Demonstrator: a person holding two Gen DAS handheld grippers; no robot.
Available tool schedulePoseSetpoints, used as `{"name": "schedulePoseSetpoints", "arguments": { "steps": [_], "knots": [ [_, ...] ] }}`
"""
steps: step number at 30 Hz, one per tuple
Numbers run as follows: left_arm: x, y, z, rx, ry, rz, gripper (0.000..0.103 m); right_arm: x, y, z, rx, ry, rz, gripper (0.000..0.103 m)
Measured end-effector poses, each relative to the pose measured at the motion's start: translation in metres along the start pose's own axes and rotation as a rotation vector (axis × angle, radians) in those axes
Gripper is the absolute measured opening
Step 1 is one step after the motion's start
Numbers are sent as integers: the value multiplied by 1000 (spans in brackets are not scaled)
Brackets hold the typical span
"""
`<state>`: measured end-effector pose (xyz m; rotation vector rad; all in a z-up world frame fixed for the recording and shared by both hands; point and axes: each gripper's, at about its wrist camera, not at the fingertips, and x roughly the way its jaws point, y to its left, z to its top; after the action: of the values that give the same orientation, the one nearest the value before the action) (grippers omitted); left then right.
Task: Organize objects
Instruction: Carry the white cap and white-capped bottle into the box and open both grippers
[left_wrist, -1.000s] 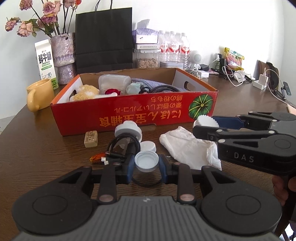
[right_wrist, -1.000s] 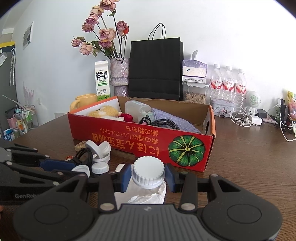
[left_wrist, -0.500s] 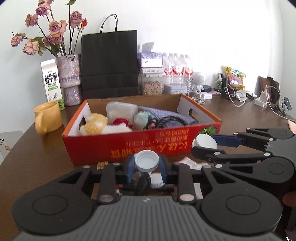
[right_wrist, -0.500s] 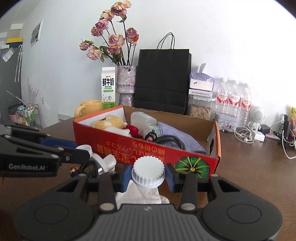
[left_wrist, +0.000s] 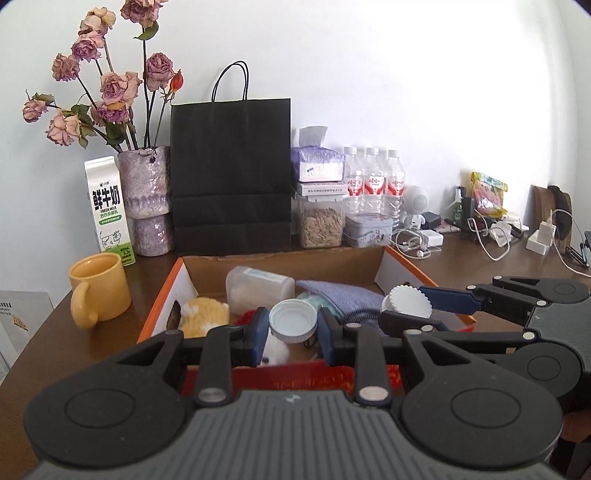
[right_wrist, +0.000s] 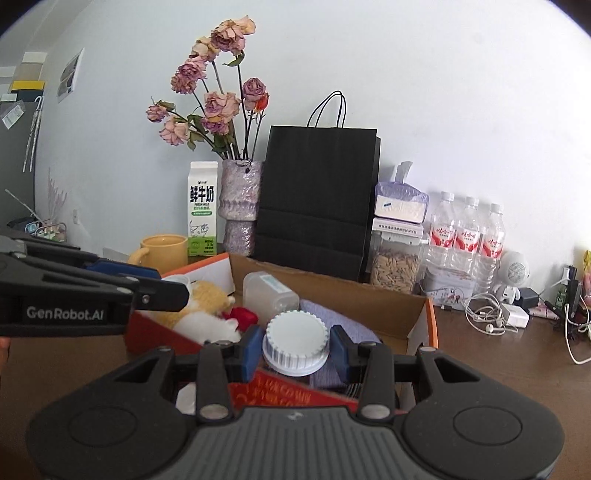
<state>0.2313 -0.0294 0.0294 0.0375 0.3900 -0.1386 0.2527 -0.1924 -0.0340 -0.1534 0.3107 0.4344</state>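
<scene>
My left gripper (left_wrist: 291, 326) is shut on a small white-capped container (left_wrist: 293, 320), held above the front wall of the red cardboard box (left_wrist: 380, 258). My right gripper (right_wrist: 295, 347) is shut on a bottle with a ribbed white cap (right_wrist: 295, 341), also over the box's (right_wrist: 332, 291) front edge. In the left wrist view the right gripper (left_wrist: 404, 308) reaches in from the right with the ribbed cap (left_wrist: 406, 300). The left gripper (right_wrist: 173, 290) shows at the left of the right wrist view. Inside the box lie a clear plastic container (left_wrist: 258, 286), a plush toy (left_wrist: 205, 312) and a purple cloth (left_wrist: 340, 291).
Behind the box stand a black paper bag (left_wrist: 231, 173), a vase of dried roses (left_wrist: 147, 192), a milk carton (left_wrist: 109, 210), a yellow mug (left_wrist: 99, 290), a jar of seeds (left_wrist: 319, 221) and water bottles (left_wrist: 373, 184). Chargers and cables (left_wrist: 491, 236) lie at the right on the wooden table (right_wrist: 517, 369).
Both grippers have risen off the table and moved towards the box, each with its capped item in it. The loose caps, cable and tissue on the table have dropped out of view.
</scene>
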Motion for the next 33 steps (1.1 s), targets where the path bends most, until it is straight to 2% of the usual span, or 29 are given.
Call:
{"name": "schedulePoseSetpoints", "arguments": {
  "steps": [16,24,25,26,27,28,29,30,33],
  "knots": [
    [96,11,29,-64,21,31,29,91,-35,18,79,31,-48,39],
    [113,17,27,-54,35,52,30,105,-43,11,89,64,-49,39],
    [113,18,26,-53,29,58,36,106,-44,9,89,70,-51,39],
    [112,18,25,-53,26,63,45,105,-44,8,89,71,-51,46],
    [111,18,25,-52,24,72,68,103,-44,7,89,72,-50,54],
    [108,19,24,-55,10,85,87,100,-44,6,88,67,-51,76],
    [106,20,25,-56,-3,97,95,97,-43,6,85,55,-60,95],
    [103,20,25,-55,-16,109,103,93,-42,6,80,38,-70,99],
    [101,20,26,-56,-20,119,103,88,-42,7,82,19,-78,103]
  ]
}}
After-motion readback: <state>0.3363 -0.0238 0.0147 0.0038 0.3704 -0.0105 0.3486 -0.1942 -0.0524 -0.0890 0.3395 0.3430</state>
